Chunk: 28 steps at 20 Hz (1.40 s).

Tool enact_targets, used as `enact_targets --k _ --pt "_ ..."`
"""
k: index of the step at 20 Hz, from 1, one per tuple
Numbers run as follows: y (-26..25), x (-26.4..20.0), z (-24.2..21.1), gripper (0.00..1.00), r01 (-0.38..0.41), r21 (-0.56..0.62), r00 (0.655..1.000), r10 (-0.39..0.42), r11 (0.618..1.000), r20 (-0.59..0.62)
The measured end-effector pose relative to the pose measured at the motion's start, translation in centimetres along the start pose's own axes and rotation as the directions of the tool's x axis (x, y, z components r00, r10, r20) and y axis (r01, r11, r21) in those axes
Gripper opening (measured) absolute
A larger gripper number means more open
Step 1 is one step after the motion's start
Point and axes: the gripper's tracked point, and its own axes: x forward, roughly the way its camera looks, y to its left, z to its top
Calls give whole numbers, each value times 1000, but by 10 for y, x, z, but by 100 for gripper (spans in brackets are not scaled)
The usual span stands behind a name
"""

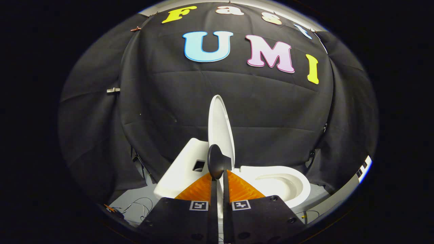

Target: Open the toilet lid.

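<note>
Now one tongs (219,176) pinches one upright toilet lid (220,130).

The white oval plastic toilet lid (220,132) is standing nearly upright in the middle of the frame, seen almost edge-on, its lower edge sitting between the gripper's (219,176) closed-in fingers. The white ceramic toilet (284,184) is lying below it, bowl open at lower right, squarish rear body extending to lower left.

Creased black cloth wall (271,112) behind, grey floor (135,203) with loose cables (137,206).
</note>
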Motion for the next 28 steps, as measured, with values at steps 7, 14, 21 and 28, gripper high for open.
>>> enact_targets --k 7,14,21,28 --pt "36 -3 -11 11 -65 -45 998 65 997 -7" --pt "37 -8 -6 5 -76 -56 997 76 996 10" --pt "34 -13 -11 5 -90 -42 996 90 995 5" --pt "32 -11 -26 54 -115 -33 993 114 993 -31"
